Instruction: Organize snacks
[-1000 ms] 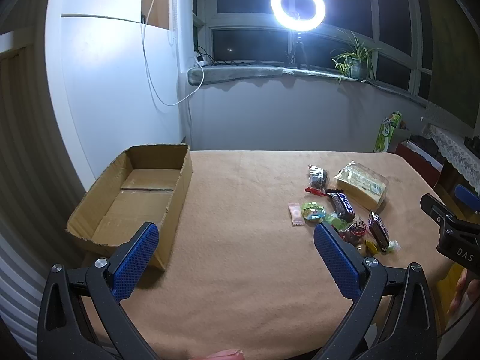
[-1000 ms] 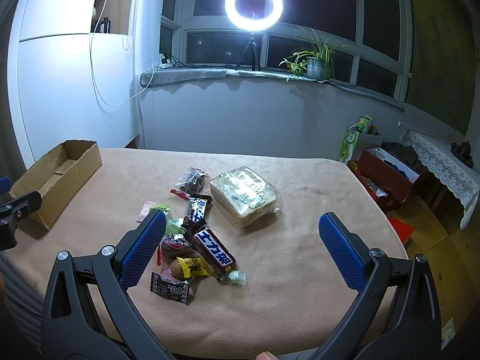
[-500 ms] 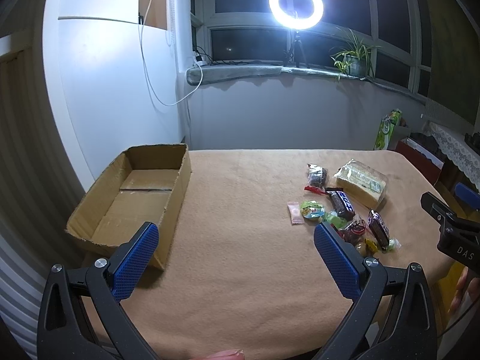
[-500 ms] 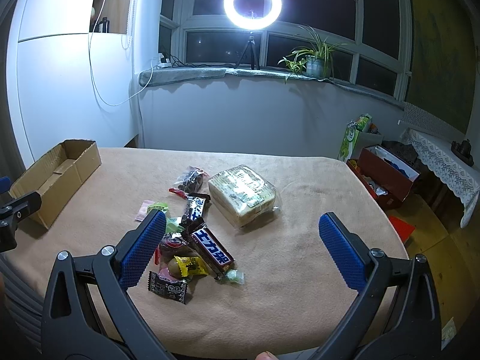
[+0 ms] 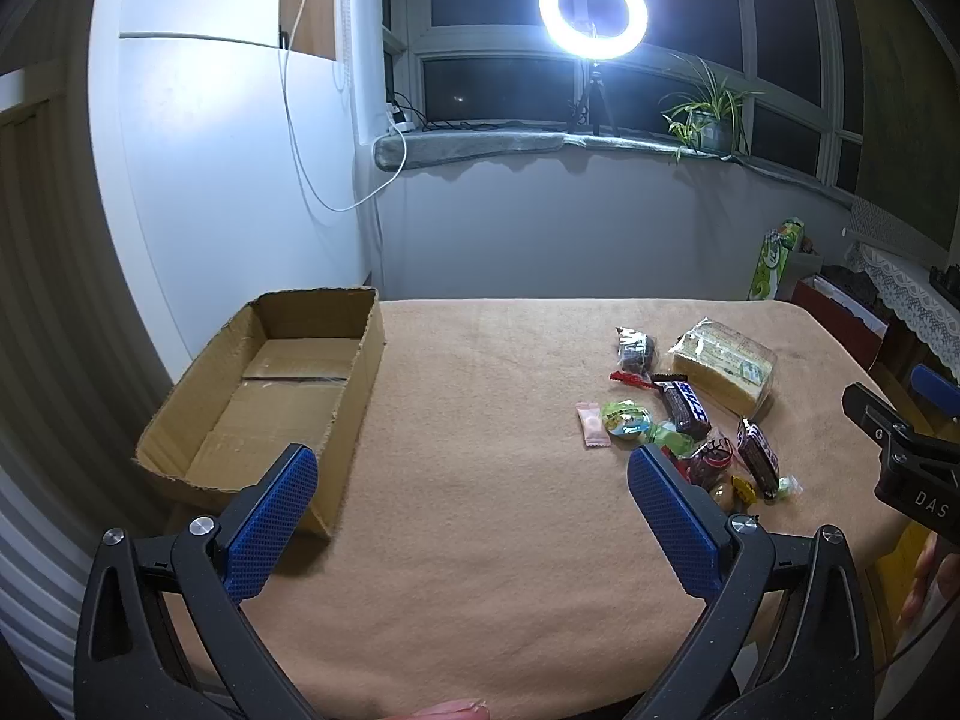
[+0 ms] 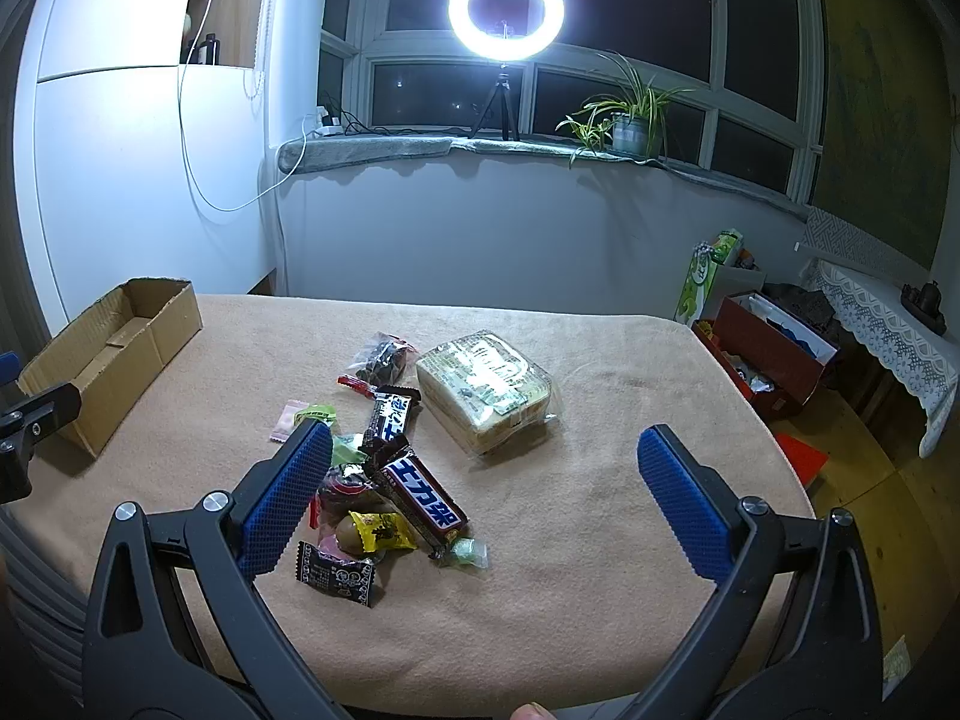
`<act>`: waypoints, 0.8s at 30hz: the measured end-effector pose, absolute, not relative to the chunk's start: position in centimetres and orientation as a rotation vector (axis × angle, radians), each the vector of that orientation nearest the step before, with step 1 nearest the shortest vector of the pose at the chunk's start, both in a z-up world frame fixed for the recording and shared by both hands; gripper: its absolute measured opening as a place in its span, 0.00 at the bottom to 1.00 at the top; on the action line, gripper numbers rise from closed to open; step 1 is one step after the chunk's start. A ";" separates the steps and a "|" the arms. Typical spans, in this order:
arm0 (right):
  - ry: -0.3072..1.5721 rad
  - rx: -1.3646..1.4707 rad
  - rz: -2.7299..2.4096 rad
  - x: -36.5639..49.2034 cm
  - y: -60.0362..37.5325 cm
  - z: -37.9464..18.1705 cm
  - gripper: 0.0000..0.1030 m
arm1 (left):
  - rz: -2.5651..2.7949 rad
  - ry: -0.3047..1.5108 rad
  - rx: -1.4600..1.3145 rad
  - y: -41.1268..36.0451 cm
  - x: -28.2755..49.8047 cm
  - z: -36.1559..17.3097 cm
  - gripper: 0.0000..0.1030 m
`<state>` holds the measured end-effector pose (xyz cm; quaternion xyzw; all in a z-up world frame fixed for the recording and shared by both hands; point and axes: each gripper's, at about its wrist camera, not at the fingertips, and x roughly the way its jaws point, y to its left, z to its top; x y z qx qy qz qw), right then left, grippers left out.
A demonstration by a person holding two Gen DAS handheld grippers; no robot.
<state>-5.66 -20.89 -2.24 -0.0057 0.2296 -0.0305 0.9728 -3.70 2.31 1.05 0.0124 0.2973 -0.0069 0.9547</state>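
A pile of snacks lies on the tan tablecloth: a wrapped bread loaf (image 6: pixel 483 384) (image 5: pixel 723 363), two dark chocolate bars (image 6: pixel 423 495) (image 5: pixel 684 408), a pink sachet (image 5: pixel 592 426) and several small candies (image 6: pixel 375 531). An empty cardboard box (image 5: pixel 270 396) (image 6: pixel 108 354) stands at the table's left edge. My left gripper (image 5: pixel 471 480) is open and empty, above the table between the box and the snacks. My right gripper (image 6: pixel 486 456) is open and empty, just in front of the snack pile.
The tan-covered table (image 5: pixel 480 540) ends near me and at the right. A ring light (image 6: pixel 506 7) and a potted plant (image 6: pixel 630 120) stand on the windowsill behind. A red box (image 6: pixel 762 354) and a green bag (image 6: pixel 708 276) sit on the floor at right.
Both grippers have drifted very slightly, so the snacks and the box have shifted a little in view. Both stay open and empty.
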 end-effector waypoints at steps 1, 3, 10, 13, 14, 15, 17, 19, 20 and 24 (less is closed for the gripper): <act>0.464 -0.012 -0.062 -5.6 -20.9 -2.2 1.00 | -0.014 0.604 0.026 2.3 -3.7 1.0 1.00; 0.465 -0.012 -0.062 -5.7 -20.9 -2.3 1.00 | -0.013 0.604 0.025 2.3 -3.7 1.0 1.00; 0.464 -0.012 -0.063 -5.6 -20.8 -2.3 1.00 | -0.013 0.604 0.025 2.3 -3.7 1.0 1.00; 0.475 -0.012 -0.064 -5.6 -21.0 -2.8 1.00 | -0.019 0.610 0.023 2.3 -3.6 0.8 1.00; 0.484 -0.012 -0.061 -5.6 -21.2 -3.2 1.00 | -0.025 0.620 0.023 2.2 -3.5 0.5 1.00; 0.498 -0.013 -0.056 -5.5 -21.3 -3.7 1.00 | -0.033 0.632 0.022 2.1 -3.3 0.1 1.00; 0.544 -0.010 -0.046 -5.1 -21.7 -5.3 1.00 | -0.059 0.674 0.020 1.6 -2.8 -1.2 1.00; 0.605 -0.002 -0.043 -4.7 -22.3 -7.3 1.00 | -0.088 0.717 0.022 0.9 -2.4 -2.6 1.00; 0.635 0.003 -0.041 -4.6 -22.6 -8.3 1.00 | -0.105 0.750 0.022 0.5 -2.0 -3.7 1.00; 0.720 0.032 -0.023 -4.7 -23.5 -11.9 1.00 | -0.171 0.865 0.010 -1.1 -1.0 -7.0 1.00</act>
